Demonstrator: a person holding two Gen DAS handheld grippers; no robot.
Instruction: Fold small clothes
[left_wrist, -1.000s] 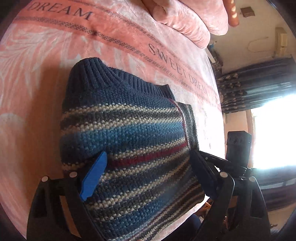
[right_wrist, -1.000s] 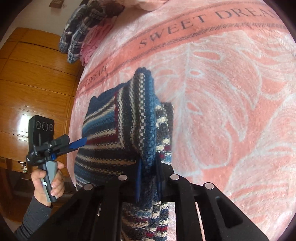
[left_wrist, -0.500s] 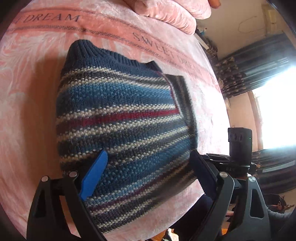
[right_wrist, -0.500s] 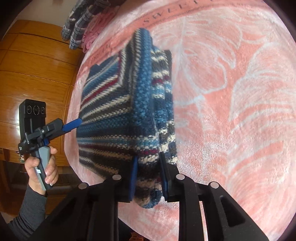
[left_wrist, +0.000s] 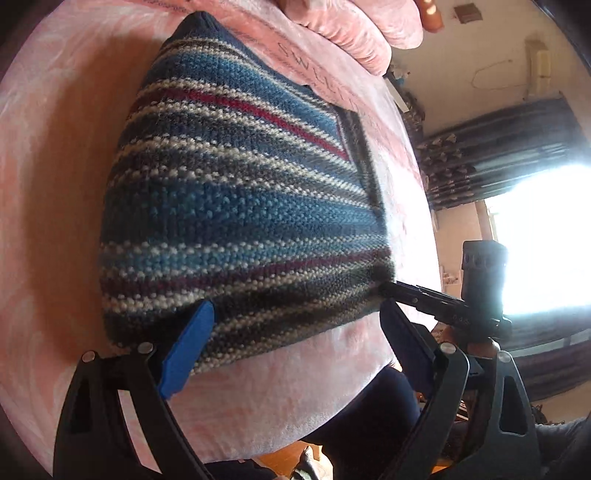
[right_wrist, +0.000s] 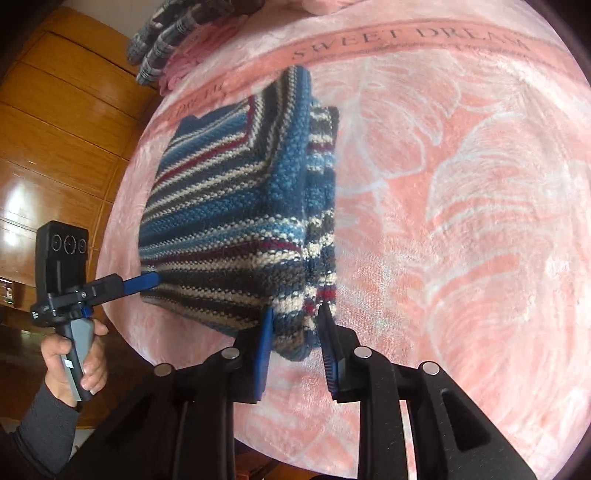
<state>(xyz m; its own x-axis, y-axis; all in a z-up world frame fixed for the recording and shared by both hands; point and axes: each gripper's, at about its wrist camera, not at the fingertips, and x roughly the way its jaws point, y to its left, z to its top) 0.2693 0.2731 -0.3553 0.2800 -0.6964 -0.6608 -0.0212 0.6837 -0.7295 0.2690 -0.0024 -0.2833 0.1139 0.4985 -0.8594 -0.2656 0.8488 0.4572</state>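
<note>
A folded knitted sweater (left_wrist: 240, 192) with blue, white, grey and red stripes lies on the pink blanket (left_wrist: 44, 184), close to the bed's near edge. My left gripper (left_wrist: 295, 332) is open wide, its blue pad (left_wrist: 188, 347) touching the sweater's near hem. In the right wrist view the sweater (right_wrist: 229, 221) has its thick folded right edge between the pads of my right gripper (right_wrist: 295, 332), which is shut on it. The left gripper (right_wrist: 147, 280), held by a hand (right_wrist: 74, 354), touches the sweater's near left corner. The right gripper (left_wrist: 391, 291) meets the sweater's right corner.
Pink pillows (left_wrist: 351, 29) lie at the bed's head. A pile of plaid and pink clothes (right_wrist: 166, 40) sits at the blanket's (right_wrist: 461, 221) far left corner. A wooden wardrobe (right_wrist: 55, 129) stands to the left. Dark curtains (left_wrist: 498, 147) flank a bright window (left_wrist: 546, 240).
The sweater's raised fold came down and it was drawn toward the bed's near edge, now lying flatter. The gap between the right gripper's pads has widened. The left gripper stayed open.
</note>
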